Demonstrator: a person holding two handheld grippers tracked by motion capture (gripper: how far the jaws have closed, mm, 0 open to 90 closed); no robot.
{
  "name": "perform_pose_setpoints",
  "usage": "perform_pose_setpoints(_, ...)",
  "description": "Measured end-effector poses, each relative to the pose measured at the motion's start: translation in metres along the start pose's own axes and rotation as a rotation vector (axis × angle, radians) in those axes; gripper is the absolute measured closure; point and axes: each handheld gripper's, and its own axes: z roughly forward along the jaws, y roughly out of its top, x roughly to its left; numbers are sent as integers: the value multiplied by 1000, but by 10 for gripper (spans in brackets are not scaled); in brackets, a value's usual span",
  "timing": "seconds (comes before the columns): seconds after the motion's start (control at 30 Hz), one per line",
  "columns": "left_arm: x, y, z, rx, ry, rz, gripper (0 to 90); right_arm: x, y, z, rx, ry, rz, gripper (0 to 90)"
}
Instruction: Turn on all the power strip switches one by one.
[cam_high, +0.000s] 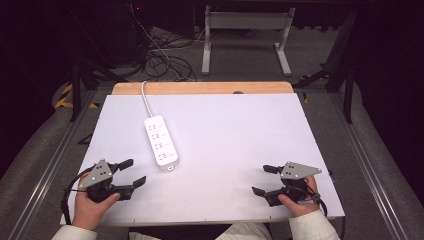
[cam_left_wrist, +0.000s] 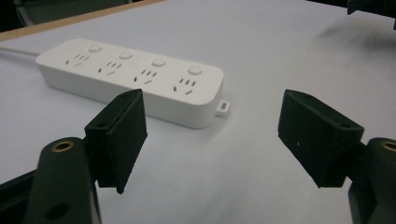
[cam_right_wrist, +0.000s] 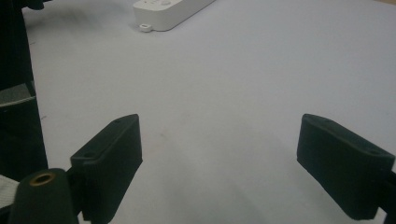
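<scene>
A white power strip (cam_high: 161, 141) with several sockets lies left of the middle of the white table (cam_high: 240, 135), its cord running off toward the far edge. My left gripper (cam_high: 134, 171) rests near the front left corner, a short way from the strip's near end. Its jaws stand wide apart with nothing between them, and the strip (cam_left_wrist: 130, 79) lies just beyond them in the left gripper view. My right gripper (cam_high: 262, 179) sits low at the front right, open and empty. The strip's end (cam_right_wrist: 170, 11) shows far off in the right gripper view.
A wooden strip (cam_high: 200, 88) borders the table's far edge. Beyond it are tangled cables (cam_high: 160, 60) on the floor and a white frame (cam_high: 245, 40). Metal rails (cam_high: 365, 165) run along both sides of the table.
</scene>
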Motion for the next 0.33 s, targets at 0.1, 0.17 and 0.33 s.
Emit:
perform_pose_setpoints(0.1, 1, -8, -3, 29, 25, -56, 245, -1, -1, 0, 4, -3, 7, 144)
perform_pose_setpoints(0.17, 3, -12, -3, 38, 14, -113, 244, -3, -2, 0, 8, -5, 12, 141)
perform_pose_setpoints(0.33, 2, -10, 0, 40, 27, -67, 237, -6, -2, 0, 11, -19, 22, 130)
